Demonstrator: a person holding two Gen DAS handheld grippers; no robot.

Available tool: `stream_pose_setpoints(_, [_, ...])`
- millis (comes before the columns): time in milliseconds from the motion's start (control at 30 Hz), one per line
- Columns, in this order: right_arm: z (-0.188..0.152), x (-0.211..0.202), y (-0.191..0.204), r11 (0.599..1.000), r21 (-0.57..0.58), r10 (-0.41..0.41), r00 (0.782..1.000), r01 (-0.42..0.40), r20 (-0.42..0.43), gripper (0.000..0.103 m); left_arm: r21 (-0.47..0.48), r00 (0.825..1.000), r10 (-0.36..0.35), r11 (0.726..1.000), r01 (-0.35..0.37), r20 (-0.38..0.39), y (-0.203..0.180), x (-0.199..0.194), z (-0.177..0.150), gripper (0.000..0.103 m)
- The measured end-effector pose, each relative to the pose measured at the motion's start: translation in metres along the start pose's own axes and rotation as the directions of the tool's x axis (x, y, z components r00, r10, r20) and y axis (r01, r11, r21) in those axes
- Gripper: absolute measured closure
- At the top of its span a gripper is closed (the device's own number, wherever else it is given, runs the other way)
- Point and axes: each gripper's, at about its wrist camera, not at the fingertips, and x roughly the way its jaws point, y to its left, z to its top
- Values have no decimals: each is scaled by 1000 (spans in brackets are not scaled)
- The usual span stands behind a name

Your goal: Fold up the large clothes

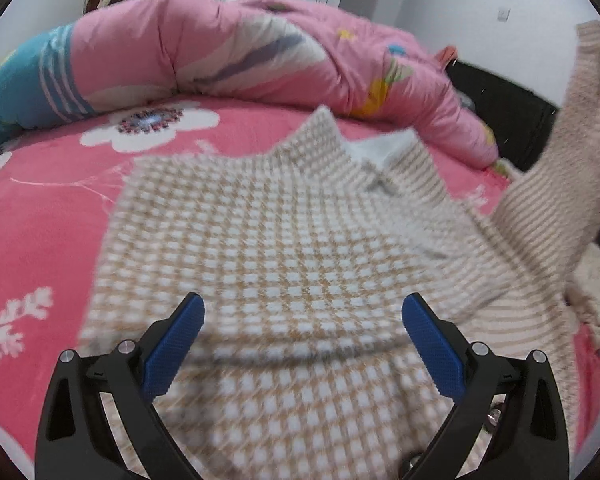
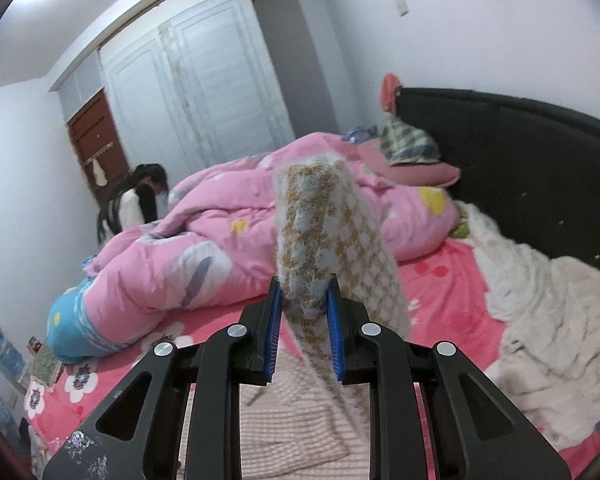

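A large tan-and-white checked garment (image 1: 268, 264) lies spread on the pink floral bed (image 1: 40, 220). My left gripper (image 1: 302, 312) is open just above its near part, blue pads (image 1: 176, 344) wide apart, holding nothing. My right gripper (image 2: 303, 308) is shut on a thick folded part of the same garment (image 2: 320, 240) and holds it lifted above the bed. That lifted part shows in the left wrist view as a striped band rising at the right (image 1: 560, 160). More of the garment (image 2: 284, 420) hangs below the right gripper.
A pink quilt (image 1: 228, 52) is heaped along the far side of the bed, with a blue part (image 1: 16, 88) at its left. A cream blanket (image 2: 540, 312) lies by the black headboard (image 2: 520, 160). A dark-haired person (image 2: 140, 204) sits beyond the bed near white wardrobe doors (image 2: 204, 92).
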Motion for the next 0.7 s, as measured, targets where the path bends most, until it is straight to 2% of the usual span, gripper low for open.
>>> stream_pose_setpoints(133, [-14,6,41,997,-49,56,998,-57,-19,84,17,999,18,1000,-19,42,0,-34,3,6])
stream_pose_setpoints(267, [-39,19,84,987,-93,123,991,-128,-59,84,23,999,14,1000,-15,49,2,-67,-17,6])
stream_pose_setpoints(400, [-91,41,145,961,-168,198,970,-221,-142,83,92,999,-9,996,6,34,-6,-93,-47,6])
stream_pose_setpoints(500, [-151,66,191,925,-261,213,946,-275,-245,81,127,999,-43,991,42,8,-9,-110,-73,6])
stream_pose_setpoints(533, [-176,79,206,909,-284,215,927,-305,-307,79,124,999,-52,991,52,1,-7,-114,-81,6])
stream_pose_setpoints(567, [-205,95,220,889,-302,211,894,-343,-396,74,119,997,-74,990,74,-11,-10,-114,-90,6])
stream_pose_setpoints(600, [-225,107,229,873,-311,204,859,-377,-469,63,115,997,-80,990,81,-16,-7,-120,-97,6])
stream_pose_setpoints(667, [-272,134,242,843,-331,151,777,-424,-611,49,117,997,-78,990,81,-26,-8,-120,-108,6])
stream_pose_setpoints(700, [-285,140,243,837,-337,131,755,-432,-643,48,117,996,-79,990,82,-30,-10,-116,-110,6])
